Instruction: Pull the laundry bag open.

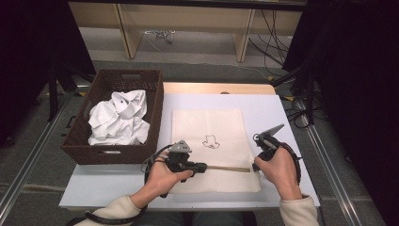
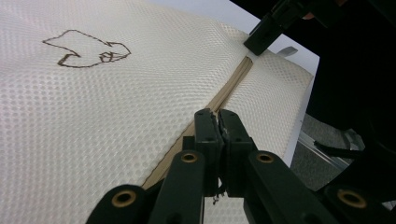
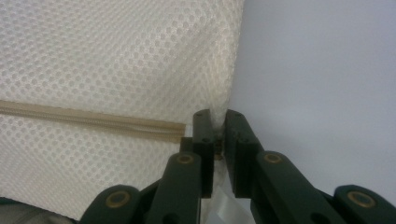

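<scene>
Left claw (image 2: 219, 122) clamped tight on the zip (image 2: 229, 91) of the mesh bag (image 2: 116, 121); right claw (image 3: 218, 122) pinches the bag's edge. Bag lies flat on the counter (image 1: 275, 110).

Both forearms entered from bottom edge. Left gripper (image 1: 200, 166) lay low, pointing right, jaws closed. Right gripper (image 1: 255, 165) sat opposite, pointing left and down, jaws pinched together.

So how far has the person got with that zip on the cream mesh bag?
Done: the cream mesh laundry bag lies flat on the white table. In hand: the left gripper is shut at the tan zipper, and the right gripper pinches the bag's edge. Left: the white clothes sit in the brown wicker basket.
</scene>
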Demonstrator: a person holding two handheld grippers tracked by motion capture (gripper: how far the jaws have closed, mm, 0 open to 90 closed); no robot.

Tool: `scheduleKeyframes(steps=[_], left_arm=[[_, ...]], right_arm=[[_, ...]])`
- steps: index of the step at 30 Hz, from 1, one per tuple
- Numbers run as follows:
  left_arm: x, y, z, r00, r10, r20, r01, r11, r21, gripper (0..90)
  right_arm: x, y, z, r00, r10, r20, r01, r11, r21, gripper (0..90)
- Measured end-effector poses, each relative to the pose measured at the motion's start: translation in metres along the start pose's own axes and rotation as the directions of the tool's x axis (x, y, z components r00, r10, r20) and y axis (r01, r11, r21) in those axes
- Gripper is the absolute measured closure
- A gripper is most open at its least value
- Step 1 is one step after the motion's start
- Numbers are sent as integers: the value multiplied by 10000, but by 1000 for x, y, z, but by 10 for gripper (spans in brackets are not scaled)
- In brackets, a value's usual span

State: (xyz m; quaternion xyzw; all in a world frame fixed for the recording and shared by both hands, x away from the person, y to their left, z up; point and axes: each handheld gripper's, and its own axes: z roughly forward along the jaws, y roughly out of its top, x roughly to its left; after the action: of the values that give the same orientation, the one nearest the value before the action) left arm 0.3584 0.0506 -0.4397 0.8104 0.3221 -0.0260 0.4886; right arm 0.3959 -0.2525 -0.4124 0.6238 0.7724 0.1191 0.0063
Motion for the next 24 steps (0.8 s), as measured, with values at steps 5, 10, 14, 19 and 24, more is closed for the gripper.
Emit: scheduleKeyframes(steps=[5, 10, 14, 19, 24], left_arm=[[1, -2, -3, 10000, 35, -69, -35, 10000, -29, 871], [2, -5, -7, 9999, 13, -161, -14, 10000, -96, 870], [5, -7, -10, 9998, -65, -185, 62, 9999, -125, 870], [6, -10, -13, 9996, -240, -170, 237, 9996, -155, 870], [8, -13, -16, 9996, -158, -255, 155, 9998, -131, 870]], right_arm=[[4, 0, -1, 9991, 420, 78, -421, 9990, 128, 847], [7, 0, -2, 9959, 896, 88, -899, 9950, 430, 847], [2, 0, 1, 10000, -11, 70, 11, 10000, 13, 847], [5, 1, -1, 9987, 503, 60, -505, 9981, 361, 847], [5, 1, 0, 9990, 436, 60, -438, 9982, 399, 847]])
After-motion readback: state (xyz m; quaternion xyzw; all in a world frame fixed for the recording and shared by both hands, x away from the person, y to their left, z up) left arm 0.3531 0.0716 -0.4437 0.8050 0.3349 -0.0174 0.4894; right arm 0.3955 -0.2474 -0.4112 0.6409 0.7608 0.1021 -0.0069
